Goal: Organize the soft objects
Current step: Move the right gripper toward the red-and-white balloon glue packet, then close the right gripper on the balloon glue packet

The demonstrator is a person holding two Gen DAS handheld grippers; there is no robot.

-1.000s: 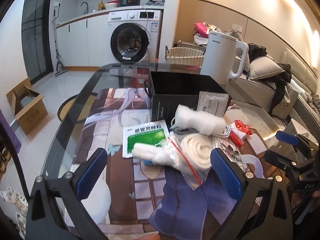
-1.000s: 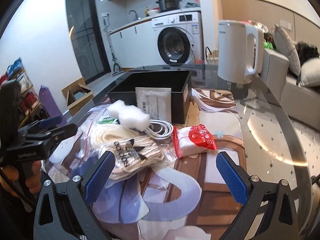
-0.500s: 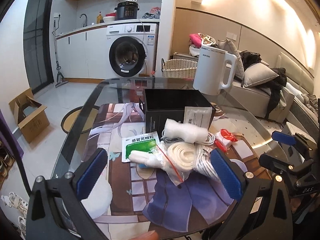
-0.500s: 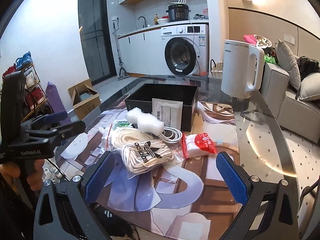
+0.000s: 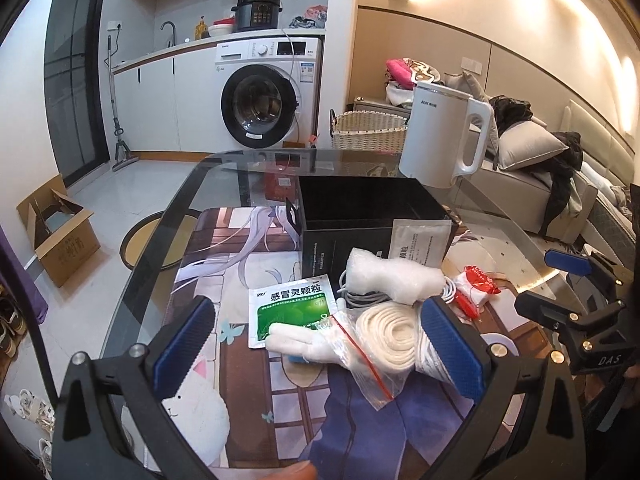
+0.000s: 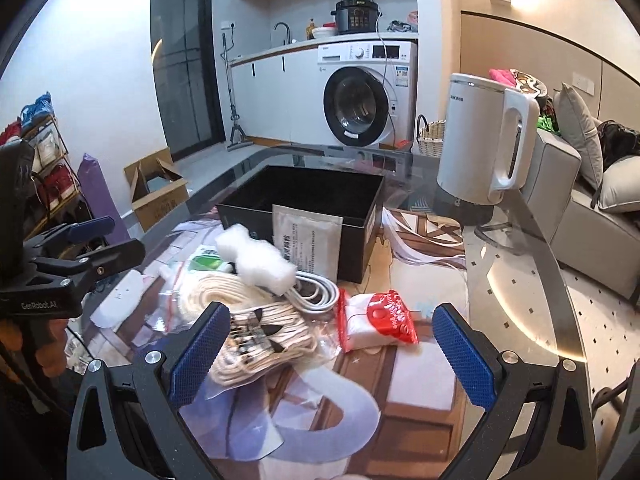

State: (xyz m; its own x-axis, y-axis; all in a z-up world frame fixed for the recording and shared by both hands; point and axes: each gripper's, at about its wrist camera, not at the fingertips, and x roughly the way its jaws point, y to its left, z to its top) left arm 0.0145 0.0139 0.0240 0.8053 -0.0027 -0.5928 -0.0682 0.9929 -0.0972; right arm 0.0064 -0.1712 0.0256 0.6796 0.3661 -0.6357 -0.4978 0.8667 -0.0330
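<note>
A pile of soft items lies on the printed mat in front of an empty black box (image 5: 368, 208) (image 6: 320, 196). It holds a white foam roll (image 5: 394, 276) (image 6: 256, 260), bagged white cord (image 5: 386, 334) (image 6: 248, 320), a green sachet (image 5: 290, 314), a red-and-white packet (image 5: 476, 286) (image 6: 376, 322) and a white sachet (image 6: 308, 242) leaning on the box. My left gripper (image 5: 316, 344) is open and empty, just short of the pile. My right gripper (image 6: 328, 352) is open and empty, near the cord and the red packet.
A white kettle (image 5: 444, 140) (image 6: 484, 144) stands on the glass table (image 6: 520, 280) behind and right of the box. A coiled white cable (image 6: 316, 288) lies under the foam roll. A sofa (image 5: 536, 184) is at the right, a washing machine (image 5: 268, 92) beyond.
Both grippers have pulled back and risen from the pile, so more of the table and room shows. Nothing on the table has moved.
</note>
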